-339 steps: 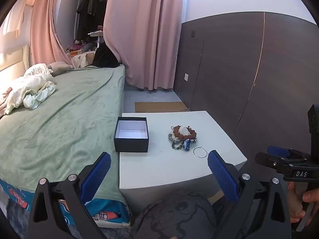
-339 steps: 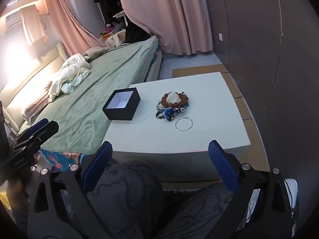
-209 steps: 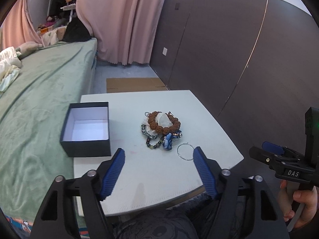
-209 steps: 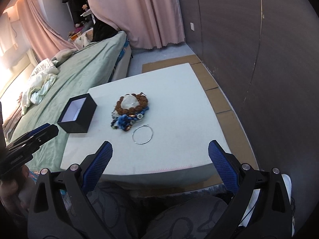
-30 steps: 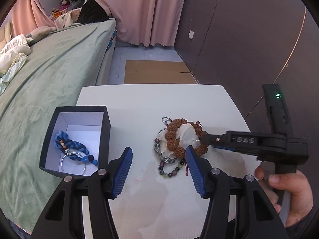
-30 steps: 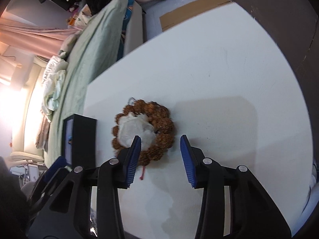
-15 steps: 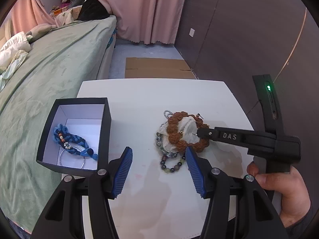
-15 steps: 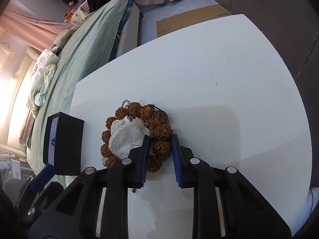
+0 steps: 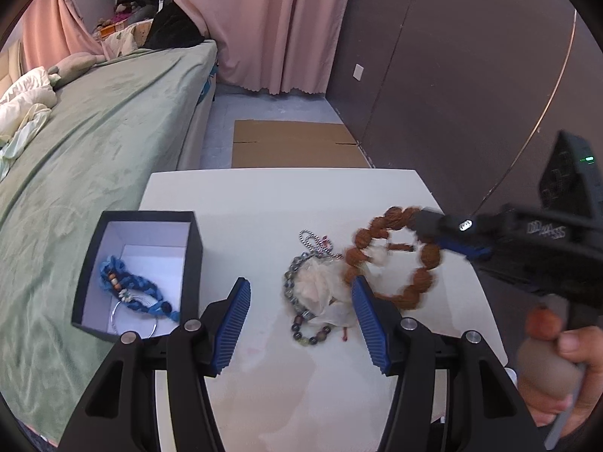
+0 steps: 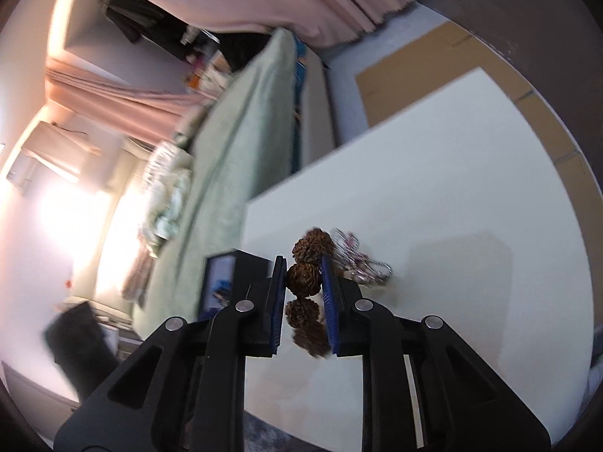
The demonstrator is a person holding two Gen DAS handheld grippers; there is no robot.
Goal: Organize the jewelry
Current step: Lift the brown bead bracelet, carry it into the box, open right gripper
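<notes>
- Right gripper [image 10: 303, 278] pinches brown beads [image 9: 392, 260], lifted, blurred.
- Left gripper [image 9: 301, 316] half-open, empty.
- Box [image 9: 94, 263] at nine o'clock; white pouch [image 9: 320, 290], chains probably underneath.

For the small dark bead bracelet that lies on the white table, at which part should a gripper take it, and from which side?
Probably the near arc of the dark bead bracelet, taken from above. That arc lies flat and bare on the table, while its far part runs under the white pouch. One finger should go inside the loop and one outside, so that the pads close across the strand. The left gripper hangs open just over it.
</notes>
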